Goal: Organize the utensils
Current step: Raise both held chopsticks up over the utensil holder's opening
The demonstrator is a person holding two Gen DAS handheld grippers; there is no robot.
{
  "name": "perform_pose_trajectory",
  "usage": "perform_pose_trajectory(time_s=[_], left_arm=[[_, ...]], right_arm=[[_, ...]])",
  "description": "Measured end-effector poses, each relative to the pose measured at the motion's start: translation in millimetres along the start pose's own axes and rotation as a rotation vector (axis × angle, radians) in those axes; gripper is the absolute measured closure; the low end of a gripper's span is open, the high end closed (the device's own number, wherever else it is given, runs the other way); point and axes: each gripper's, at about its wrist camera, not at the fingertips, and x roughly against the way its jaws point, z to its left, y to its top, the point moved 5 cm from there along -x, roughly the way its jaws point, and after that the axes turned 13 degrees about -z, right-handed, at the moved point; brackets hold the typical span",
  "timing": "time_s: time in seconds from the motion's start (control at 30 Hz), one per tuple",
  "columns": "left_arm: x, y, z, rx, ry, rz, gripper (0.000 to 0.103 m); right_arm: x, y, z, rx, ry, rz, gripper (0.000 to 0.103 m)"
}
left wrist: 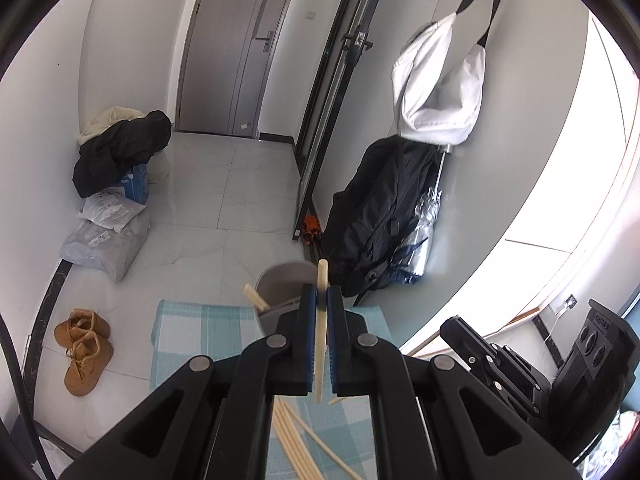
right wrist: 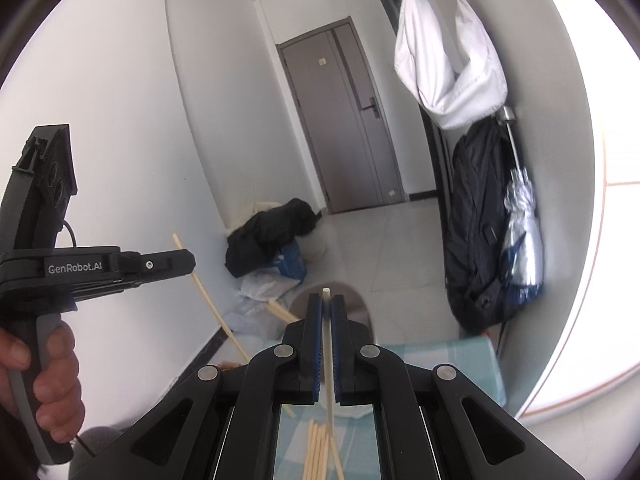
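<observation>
In the left wrist view my left gripper (left wrist: pixel 321 292) is shut on a pale wooden chopstick (left wrist: pixel 322 270) that stands nearly upright between the blue pads. Just beyond it sits a grey round holder (left wrist: pixel 280 276) with one chopstick (left wrist: pixel 256 298) leaning in it. Several chopsticks (left wrist: pixel 294 440) lie on the blue checked cloth (left wrist: pixel 188 336) below. My right gripper (right wrist: pixel 326 300) is shut on another chopstick (right wrist: pixel 328 360), in front of the holder (right wrist: pixel 354 300). The left gripper (right wrist: pixel 191 261) also shows from the side, its chopstick (right wrist: pixel 206 294) slanting down. More chopsticks (right wrist: pixel 318 452) lie on the cloth underneath.
Brown boots (left wrist: pixel 84 348), grey parcels (left wrist: pixel 108 236) and a black jacket on a box (left wrist: pixel 120 148) lie on the tiled floor at left. A black backpack (left wrist: pixel 384 216) and a white bag (left wrist: pixel 440 88) hang on the right wall, with a silver umbrella (right wrist: pixel 520 232). A hand (right wrist: pixel 44 380) holds the left gripper's handle.
</observation>
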Motion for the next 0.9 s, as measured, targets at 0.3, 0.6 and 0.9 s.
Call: perform_pose_trajectory(time_s=[0.3, 0.6, 0.9], left_arm=[[-17, 51, 12, 0.027, 0.026, -0.054, 0.101], [-50, 65, 39, 0.069, 0.063, -0.08, 0.101], [-83, 58, 59, 0.075, 0.054, -0.055, 0.101]], right_arm=[[-47, 62, 12, 0.066, 0.054, -0.05, 0.099], [-101, 79, 24, 0.126, 0.101, -0.037, 0.1], [-148, 59, 22, 0.187, 0.108, 0.048, 0.1]])
